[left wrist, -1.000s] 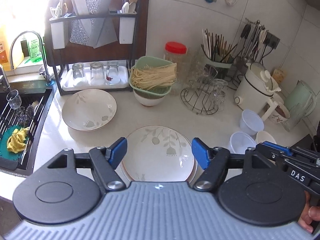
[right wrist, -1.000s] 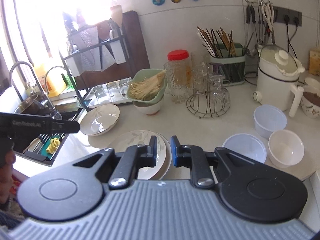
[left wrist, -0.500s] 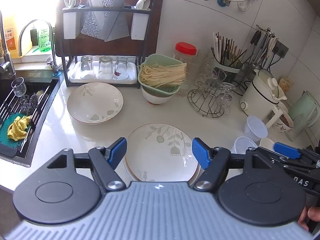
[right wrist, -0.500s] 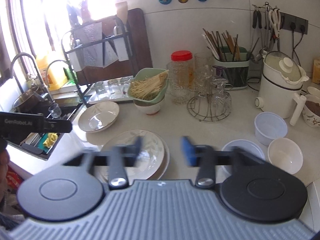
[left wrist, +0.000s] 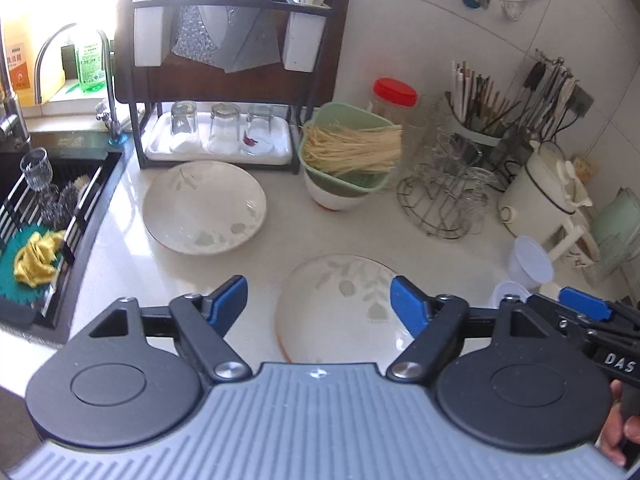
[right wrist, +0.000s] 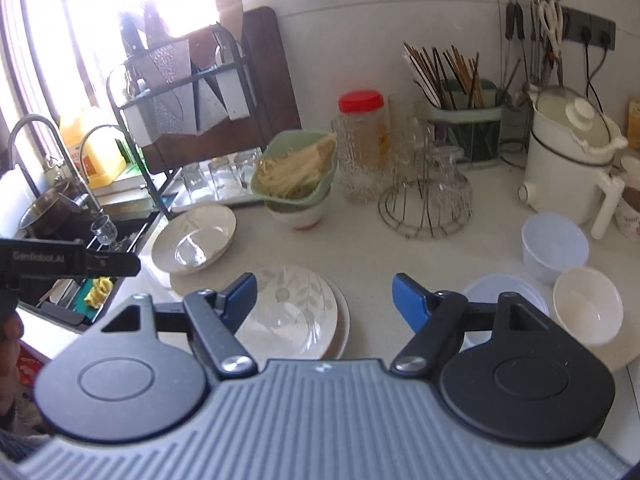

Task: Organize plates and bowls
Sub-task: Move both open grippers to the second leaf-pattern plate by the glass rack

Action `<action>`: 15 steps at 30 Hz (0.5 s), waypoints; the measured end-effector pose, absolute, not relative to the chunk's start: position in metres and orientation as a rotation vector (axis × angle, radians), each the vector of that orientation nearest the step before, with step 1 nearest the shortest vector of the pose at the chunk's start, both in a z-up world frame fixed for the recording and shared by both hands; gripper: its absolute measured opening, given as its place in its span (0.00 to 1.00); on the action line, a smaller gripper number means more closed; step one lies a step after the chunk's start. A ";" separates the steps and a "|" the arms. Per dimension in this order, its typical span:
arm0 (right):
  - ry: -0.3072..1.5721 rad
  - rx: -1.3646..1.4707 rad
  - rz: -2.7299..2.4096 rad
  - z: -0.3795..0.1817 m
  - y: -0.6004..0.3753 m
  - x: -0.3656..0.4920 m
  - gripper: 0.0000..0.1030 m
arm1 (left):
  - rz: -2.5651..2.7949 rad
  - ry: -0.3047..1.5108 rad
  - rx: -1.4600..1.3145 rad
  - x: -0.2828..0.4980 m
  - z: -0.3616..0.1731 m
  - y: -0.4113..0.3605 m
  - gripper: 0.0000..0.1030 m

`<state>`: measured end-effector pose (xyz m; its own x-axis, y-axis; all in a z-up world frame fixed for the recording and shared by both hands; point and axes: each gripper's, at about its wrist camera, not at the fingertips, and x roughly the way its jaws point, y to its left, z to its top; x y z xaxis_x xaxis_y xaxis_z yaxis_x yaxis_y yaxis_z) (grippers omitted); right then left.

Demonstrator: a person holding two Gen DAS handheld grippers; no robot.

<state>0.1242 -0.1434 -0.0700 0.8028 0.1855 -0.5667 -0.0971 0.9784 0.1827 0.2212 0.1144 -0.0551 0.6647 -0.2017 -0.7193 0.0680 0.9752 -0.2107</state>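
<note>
Both grippers hover empty — the left gripper (left wrist: 318,300) has just spread wider, the right gripper (right wrist: 324,296) has just sprung apart. The plate stack (right wrist: 296,312) sits close below, the lone plate (left wrist: 204,208) beyond — I'd slide one finger under its rim, lift level.

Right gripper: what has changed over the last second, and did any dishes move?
The right gripper, shut and empty a second ago, has opened wide, nothing between its jaws. The left gripper has just opened a little further, also empty. The stacked leaf-pattern plates, the lone plate and the white bowls have not moved.
</note>
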 end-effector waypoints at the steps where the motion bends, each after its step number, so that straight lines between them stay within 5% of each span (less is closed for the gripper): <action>1: 0.630 0.158 0.154 -0.071 -0.142 0.128 0.74 | -0.147 0.837 -0.165 0.226 -0.056 0.117 0.80; 15: 0.714 0.185 0.191 -0.082 -0.101 0.187 0.74 | -0.096 0.893 -0.129 0.289 -0.064 0.156 0.80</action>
